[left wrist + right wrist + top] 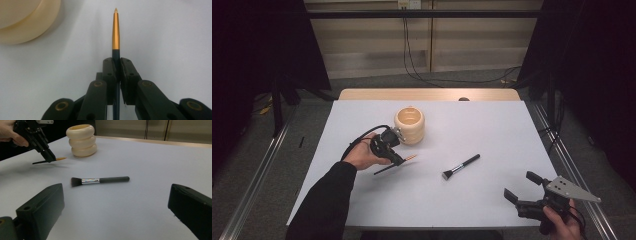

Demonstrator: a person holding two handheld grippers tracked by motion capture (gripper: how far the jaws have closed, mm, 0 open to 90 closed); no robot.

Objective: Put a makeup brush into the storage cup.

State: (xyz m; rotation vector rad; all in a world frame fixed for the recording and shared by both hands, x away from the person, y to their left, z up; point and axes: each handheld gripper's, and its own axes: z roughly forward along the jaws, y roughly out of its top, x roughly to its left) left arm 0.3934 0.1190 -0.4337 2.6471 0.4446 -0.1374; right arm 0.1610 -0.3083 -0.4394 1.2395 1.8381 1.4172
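- Step in hand, as judged: thin brush (396,164) lifted off the table (492,200), to be carried to the cream ribbed holder (409,125)
- Left gripper (398,159) is seen with jaws closed tight on the dark handle of the thin brush; gold ferrule and pale tip stick out past the jaw tips in the left gripper view (115,30)
- Thin brush is held roughly level, just above the table, near the holder on its front-left side
- Flat-headed brush (460,167) is left lying mid-table, well apart from both grippers
- Right gripper (523,186) is held at the near right edge, jaws wide open, nothing between them
- Next move, as judged: brush to be tipped upright, centred over the holder's open mouth, lowered in, then released
- Risk: tip could be caught on the rim if tilt is kept
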